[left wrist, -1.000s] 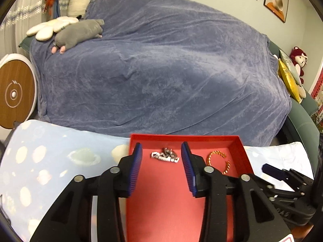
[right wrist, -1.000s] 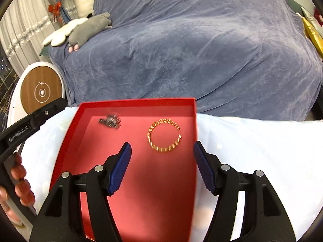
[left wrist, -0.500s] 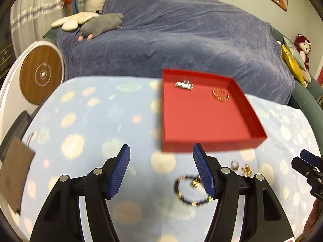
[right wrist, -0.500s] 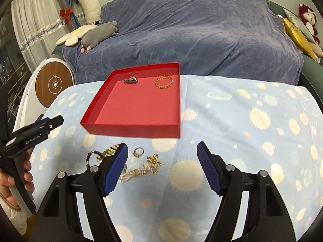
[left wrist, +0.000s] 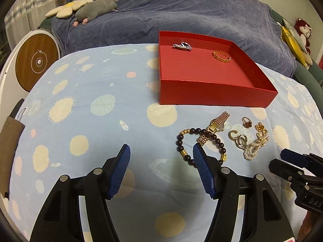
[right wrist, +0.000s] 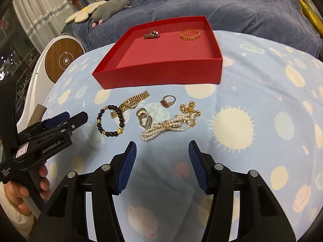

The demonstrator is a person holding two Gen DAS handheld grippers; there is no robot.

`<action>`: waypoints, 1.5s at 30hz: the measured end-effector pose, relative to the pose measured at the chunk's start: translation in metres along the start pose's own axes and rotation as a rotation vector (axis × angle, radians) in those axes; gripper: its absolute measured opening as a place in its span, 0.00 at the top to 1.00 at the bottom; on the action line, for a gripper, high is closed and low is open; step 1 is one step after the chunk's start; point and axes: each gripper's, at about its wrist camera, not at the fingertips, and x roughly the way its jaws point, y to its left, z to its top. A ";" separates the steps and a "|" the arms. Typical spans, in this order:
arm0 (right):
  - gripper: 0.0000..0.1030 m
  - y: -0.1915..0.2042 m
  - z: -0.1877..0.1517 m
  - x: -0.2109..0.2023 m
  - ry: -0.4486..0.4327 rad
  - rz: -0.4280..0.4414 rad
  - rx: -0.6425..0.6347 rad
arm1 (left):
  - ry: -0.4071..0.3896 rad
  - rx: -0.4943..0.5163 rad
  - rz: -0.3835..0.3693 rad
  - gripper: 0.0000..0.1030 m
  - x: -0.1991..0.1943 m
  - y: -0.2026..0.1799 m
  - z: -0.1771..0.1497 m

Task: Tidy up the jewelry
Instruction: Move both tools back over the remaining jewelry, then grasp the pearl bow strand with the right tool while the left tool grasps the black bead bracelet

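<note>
A red tray sits on the blue patterned cloth and holds a silver piece and a gold bracelet. In front of it lie a dark bead bracelet, a gold watch, a ring, silver hoops and a pearl strand. My left gripper is open and empty, just left of the beads. My right gripper is open and empty, just short of the pearls.
A blue-covered sofa with plush toys stands behind the table. A round wooden-faced device is at the left. A brown paper bag hangs at the table's left edge.
Both grippers have pulled back from over the tray toward the table's front. The loose jewelry pile now lies right ahead of them, and both stay open.
</note>
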 end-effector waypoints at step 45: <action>0.90 0.001 0.015 0.016 -0.031 -0.062 -0.016 | 0.020 0.017 -0.039 0.76 0.030 -0.015 -0.005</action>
